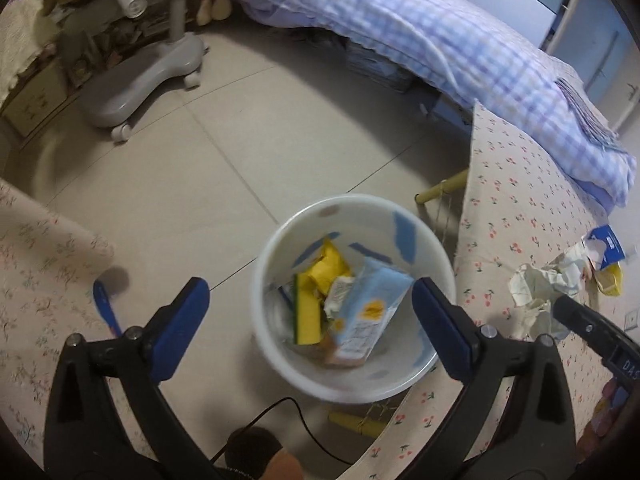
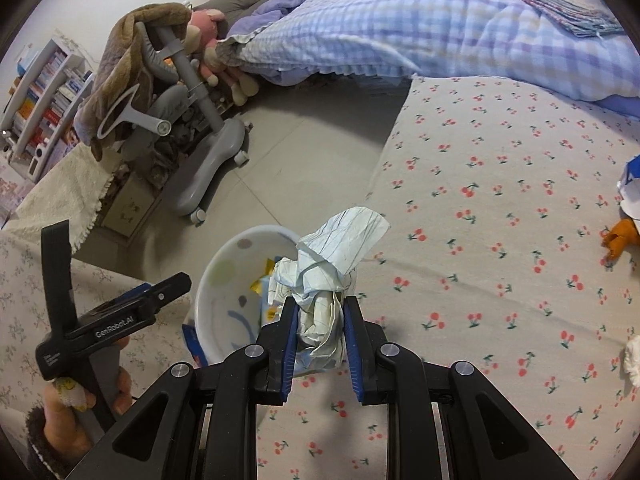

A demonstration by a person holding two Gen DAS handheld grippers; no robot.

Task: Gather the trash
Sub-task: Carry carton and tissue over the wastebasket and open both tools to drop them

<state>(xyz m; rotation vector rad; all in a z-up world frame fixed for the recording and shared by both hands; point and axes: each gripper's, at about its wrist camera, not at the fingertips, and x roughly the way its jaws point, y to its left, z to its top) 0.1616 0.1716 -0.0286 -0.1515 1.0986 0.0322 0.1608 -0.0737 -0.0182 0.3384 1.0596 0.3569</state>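
Note:
A white bin (image 1: 400, 378) stands on the tiled floor beside the cherry-print bed. It holds a light blue carton (image 1: 372, 308), a yellow wrapper (image 1: 328, 268) and a yellow-green sponge (image 1: 308, 316). My left gripper (image 1: 310, 286) hangs over the bin, jaws wide open with nothing between the pads. My right gripper (image 2: 320, 300) is shut on a wad of crumpled paper (image 2: 340, 248) at the bed's edge, just right of the bin (image 2: 224, 276). The left wrist view shows that same paper (image 1: 536, 292) at the right. A hand holds the left gripper (image 2: 120, 312).
More trash lies on the cherry-print sheet (image 2: 500, 200): a blue-white packet (image 1: 606, 244), a yellow wrapper (image 1: 610, 280) and an orange scrap (image 2: 622, 236). A grey wheeled chair base (image 1: 140, 84) stands on the floor. A plaid quilt (image 1: 440, 40) covers the far bed. A black cable (image 1: 304, 428) runs under the bin.

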